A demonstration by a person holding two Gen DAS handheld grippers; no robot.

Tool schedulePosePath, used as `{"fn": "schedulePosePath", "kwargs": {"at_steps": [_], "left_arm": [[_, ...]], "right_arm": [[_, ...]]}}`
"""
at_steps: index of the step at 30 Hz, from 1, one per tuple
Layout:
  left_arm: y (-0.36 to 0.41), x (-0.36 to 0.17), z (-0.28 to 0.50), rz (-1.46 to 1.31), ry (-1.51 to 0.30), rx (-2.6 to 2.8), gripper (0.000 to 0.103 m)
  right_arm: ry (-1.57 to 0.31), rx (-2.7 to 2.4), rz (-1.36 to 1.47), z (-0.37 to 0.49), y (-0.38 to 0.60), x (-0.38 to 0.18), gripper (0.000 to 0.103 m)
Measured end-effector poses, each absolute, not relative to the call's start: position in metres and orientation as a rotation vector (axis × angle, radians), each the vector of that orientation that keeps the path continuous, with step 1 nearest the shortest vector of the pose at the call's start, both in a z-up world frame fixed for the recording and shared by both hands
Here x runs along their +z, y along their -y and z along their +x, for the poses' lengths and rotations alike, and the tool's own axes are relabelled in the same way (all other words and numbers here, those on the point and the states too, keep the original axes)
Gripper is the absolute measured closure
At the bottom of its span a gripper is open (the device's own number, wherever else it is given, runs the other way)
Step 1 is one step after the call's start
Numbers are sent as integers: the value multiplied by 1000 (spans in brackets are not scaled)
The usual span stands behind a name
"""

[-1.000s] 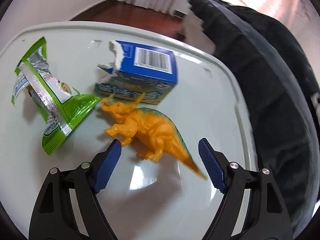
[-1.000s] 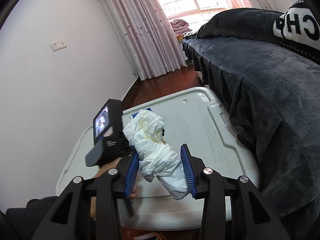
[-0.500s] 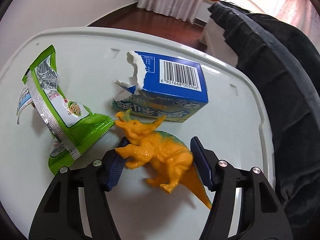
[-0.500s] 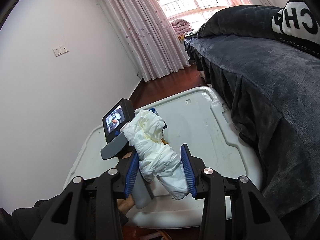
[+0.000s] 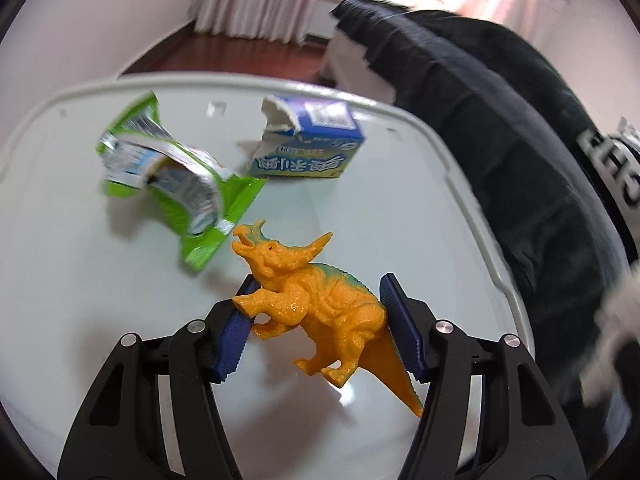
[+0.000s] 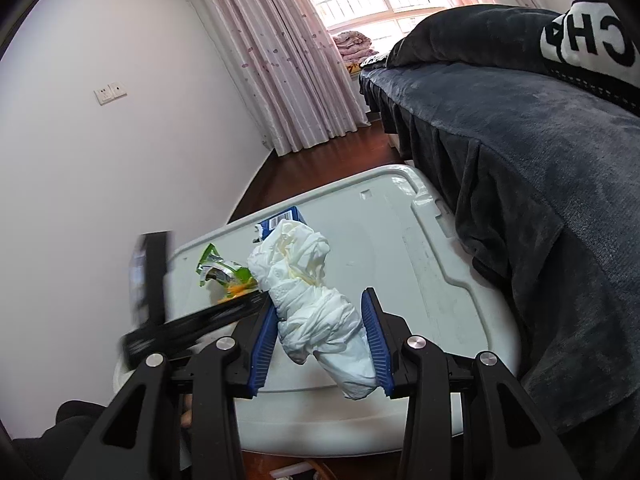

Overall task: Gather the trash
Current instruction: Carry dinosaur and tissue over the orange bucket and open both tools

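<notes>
My left gripper (image 5: pixel 320 328) is shut on an orange toy dinosaur (image 5: pixel 316 300) and holds it lifted above the white table (image 5: pixel 80 280). A torn green snack wrapper (image 5: pixel 180 176) and a torn blue carton (image 5: pixel 308 140) lie on the table beyond it. My right gripper (image 6: pixel 320 340) is shut on a crumpled white tissue wad (image 6: pixel 316 300), held above the table's near edge (image 6: pixel 440 280). The wrapper (image 6: pixel 220 270) and the carton (image 6: pixel 280 216) show behind the tissue. The left gripper's body (image 6: pixel 160 320) crosses the right view at the left, blurred.
A bed with a dark blanket (image 6: pixel 520 160) runs along the table's right side, close to its edge. Pink curtains (image 6: pixel 280 60) and a window are at the back. A white wall (image 6: pixel 80 120) is left of the table, over wooden floor (image 6: pixel 320 156).
My left gripper closed around the dinosaur and lifted it off the table, pulling back from the wrapper and carton. My right gripper kept holding the tissue, nearly still.
</notes>
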State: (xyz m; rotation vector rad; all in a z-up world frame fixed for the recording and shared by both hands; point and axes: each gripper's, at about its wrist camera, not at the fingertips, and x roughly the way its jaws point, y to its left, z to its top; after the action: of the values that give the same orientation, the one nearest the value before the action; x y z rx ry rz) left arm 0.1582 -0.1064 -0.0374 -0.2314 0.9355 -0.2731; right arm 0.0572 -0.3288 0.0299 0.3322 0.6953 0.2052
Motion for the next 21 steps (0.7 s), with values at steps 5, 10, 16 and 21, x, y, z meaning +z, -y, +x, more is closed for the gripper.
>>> {"fn": "schedulePosePath", "kwargs": {"at_steps": [5,10,16,21], "left_arm": [[96,-10,103,-118,-859,-315,43],[84,8,54,-47,-817,-305,43],[65,18,-5,-40,-830,-265,42],[60,9,-45,-8,-863,-270,42]], "right_arm": [[-728,204,282,64,312,25,62],[-748,229,209,66,288,20,62],[-769,283,145,45,264,23,62],[-786,342,92,-3,238,28,62]]}}
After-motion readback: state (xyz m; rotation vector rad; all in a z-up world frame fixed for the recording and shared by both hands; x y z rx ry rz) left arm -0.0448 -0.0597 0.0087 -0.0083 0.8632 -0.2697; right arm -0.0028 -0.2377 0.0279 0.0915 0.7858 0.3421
